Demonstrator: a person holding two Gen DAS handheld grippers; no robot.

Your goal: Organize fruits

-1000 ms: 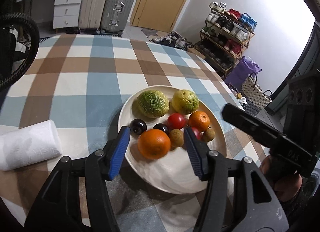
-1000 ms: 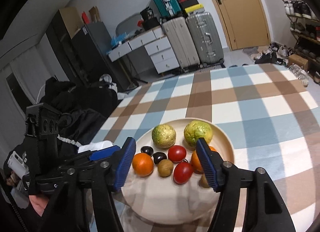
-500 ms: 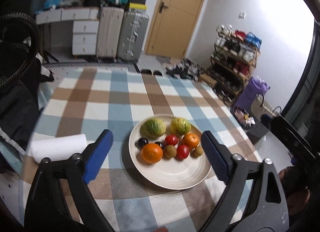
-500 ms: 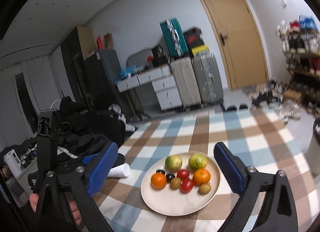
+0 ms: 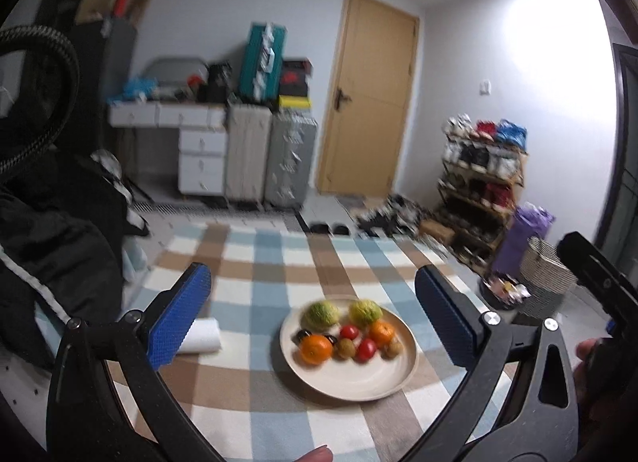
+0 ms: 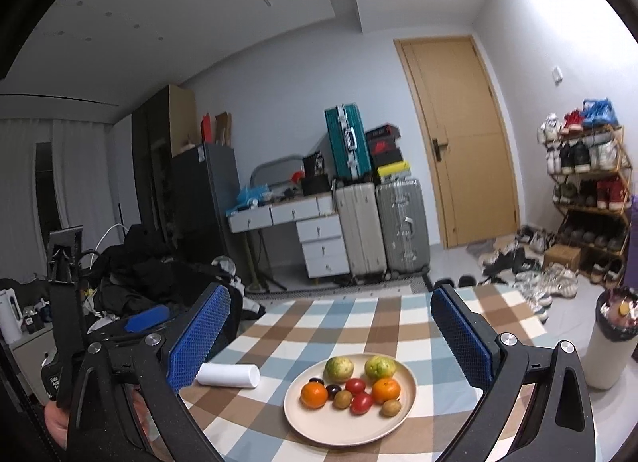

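Left gripper (image 5: pixel 313 310) spread wide, blue pads gripping nothing, held above the checked tablecloth (image 5: pixel 259 274). Right gripper (image 6: pixel 329 336) likewise gaping and empty, high over the same table.

Between and just below both sets of pads: cream plate (image 6: pixel 339 428) bearing all the fruit in its far half. Two green-yellow citrus fruits (image 6: pixel 338 368) at the back, two oranges (image 6: pixel 314 395) at either flank, two red tomatoes (image 6: pixel 361 402), dark plums (image 6: pixel 332 389) and small brown kiwis (image 6: pixel 343 399) clustered between. Near half of the plate bare.

Sharp only from the right wrist: white bin with black liner (image 6: pixel 612 346) off the right pad's outer side, beyond the table edge, and the left tool's black body at far left with a hand beneath. Left wrist view blurred, fruit smeared; shows instead a woven basket (image 5: pixel 546 276) and purple bag (image 5: pixel 526 238) past the right pad, the other tool's handle at the right rim, and a fingertip (image 5: pixel 315 455) at the bottom edge.

White paper roll (image 6: pixel 228 374) lying on the cloth just beside the left pad, apart from the plate. Dark clothing heap (image 5: pixel 52 246) crowding the table's left edge. Open cloth beyond the plate up to the far edge; suitcases (image 6: pixel 381 224), drawers, door (image 6: pixel 458 143) and shoe rack (image 6: pixel 586 190) well behind.
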